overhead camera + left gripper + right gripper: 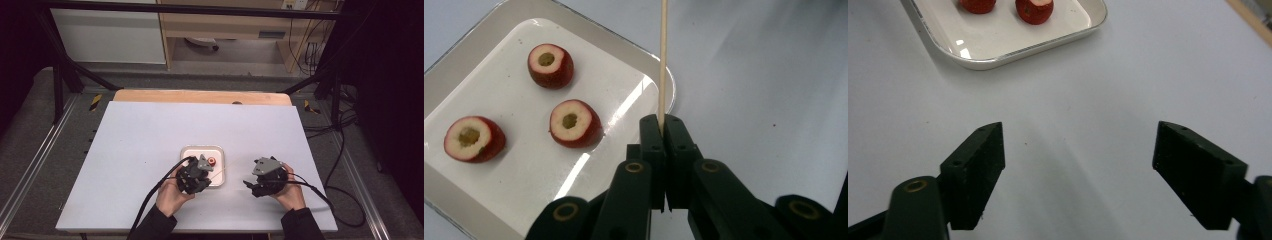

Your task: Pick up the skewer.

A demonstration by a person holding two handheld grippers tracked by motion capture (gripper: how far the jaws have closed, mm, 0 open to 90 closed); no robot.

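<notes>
While spread across most of the high view, white table (150,150) bears a shallow white tray (454,55) near its front middle. In that tray, three red fruit pieces (573,123) with hollowed pale tops, apart from each other, all upright. Just over the tray's right rim, left gripper (663,127) clamped tight on a thin wooden skewer (663,55), stick rising straight from between the pressed jaws. To the right, right gripper (1078,150) spread wide above bare table, holding nothing. Likely risks: skewer sliding or pivoting in that narrow pinch under pushing force; fruit rolling or skidding on the glossy tray if struck off-centre; thin stick snapping if bent sideways.
</notes>
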